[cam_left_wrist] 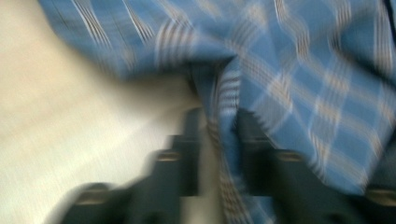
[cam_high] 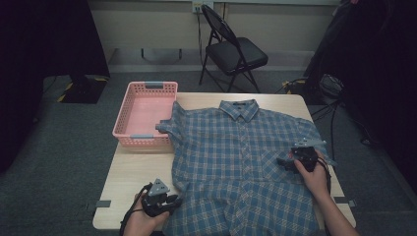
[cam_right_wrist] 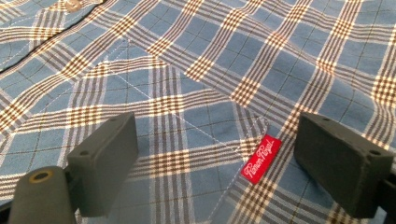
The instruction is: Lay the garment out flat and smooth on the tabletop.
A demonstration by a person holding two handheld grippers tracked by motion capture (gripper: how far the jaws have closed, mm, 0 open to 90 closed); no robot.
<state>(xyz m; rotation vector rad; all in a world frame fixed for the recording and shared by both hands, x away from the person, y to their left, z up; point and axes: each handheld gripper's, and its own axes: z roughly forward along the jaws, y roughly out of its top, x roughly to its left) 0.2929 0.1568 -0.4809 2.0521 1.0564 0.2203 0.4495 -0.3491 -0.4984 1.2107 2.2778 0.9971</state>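
A blue plaid shirt [cam_high: 241, 157] lies spread face up on the wooden table [cam_high: 133, 172], collar toward the far edge. One sleeve end hangs into the pink basket [cam_high: 147, 88]. My left gripper [cam_high: 173, 201] is at the shirt's near left edge, its jaws shut on a fold of the fabric [cam_left_wrist: 219, 126]; that view is blurred. My right gripper [cam_high: 284, 162] hovers over the chest pocket on the right side, jaws wide apart with nothing between them. In the right gripper view [cam_right_wrist: 215, 163] a small red label [cam_right_wrist: 261, 158] sits on the pocket.
The pink basket stands at the table's far left corner. A black folding chair [cam_high: 231, 44] is behind the table. Bare tabletop lies to the left of the shirt. Dark equipment and cables sit on the floor at the right.
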